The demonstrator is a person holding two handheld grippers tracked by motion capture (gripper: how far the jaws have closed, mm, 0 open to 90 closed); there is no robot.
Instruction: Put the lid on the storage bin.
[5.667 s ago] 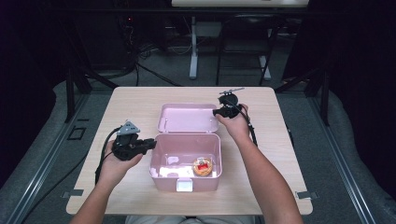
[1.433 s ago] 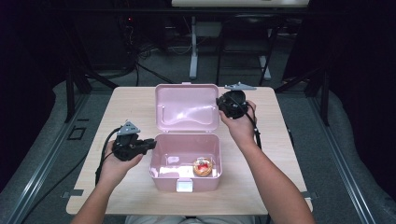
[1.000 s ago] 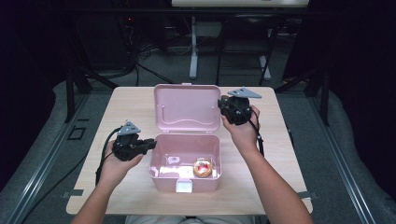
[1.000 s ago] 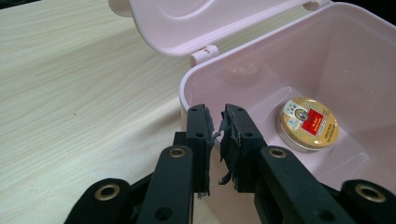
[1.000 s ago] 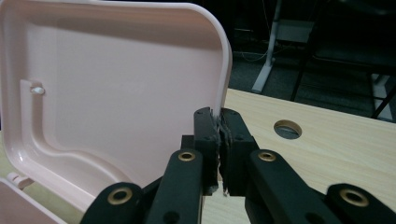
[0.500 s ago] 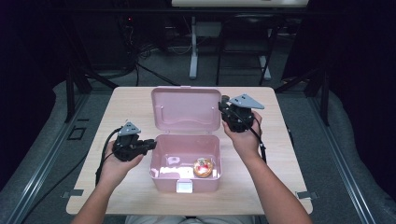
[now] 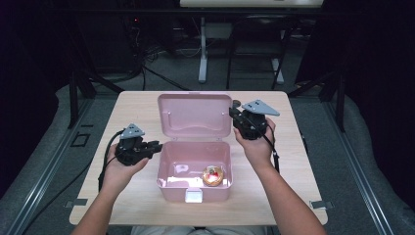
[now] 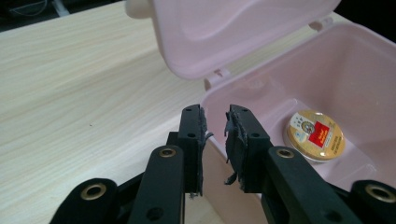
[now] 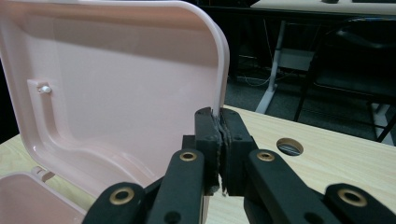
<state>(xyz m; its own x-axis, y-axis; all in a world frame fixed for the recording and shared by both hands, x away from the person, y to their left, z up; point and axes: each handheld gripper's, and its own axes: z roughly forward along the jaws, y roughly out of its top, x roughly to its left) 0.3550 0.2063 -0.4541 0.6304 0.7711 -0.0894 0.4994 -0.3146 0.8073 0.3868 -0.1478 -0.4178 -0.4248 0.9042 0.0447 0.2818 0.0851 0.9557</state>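
An open pink box (image 7: 169, 183) stands on the table with a round gold-and-red tin (image 7: 213, 175) inside, near its front right. The box's lid (image 7: 195, 115) stands raised behind it. My right gripper (image 7: 234, 115) is shut on the lid's right edge; in the right gripper view the pads (image 9: 219, 116) pinch the rim of the lid (image 9: 116, 84). My left gripper (image 7: 155, 147) is at the box's left wall. Its jaws (image 8: 215, 116) have just been opening and straddle the wall with a gap. The tin (image 8: 314, 135) lies beyond them.
The light wooden table (image 7: 303, 186) has a round cable hole (image 7: 236, 103) just behind my right gripper. Bare tabletop lies left and right of the box. Dark floor, cables and desk legs lie beyond the far edge.
The lid, which lay flat behind the box, has swung up to stand raised, with my right gripper on its right edge. My left hand has stayed at the box's left wall.
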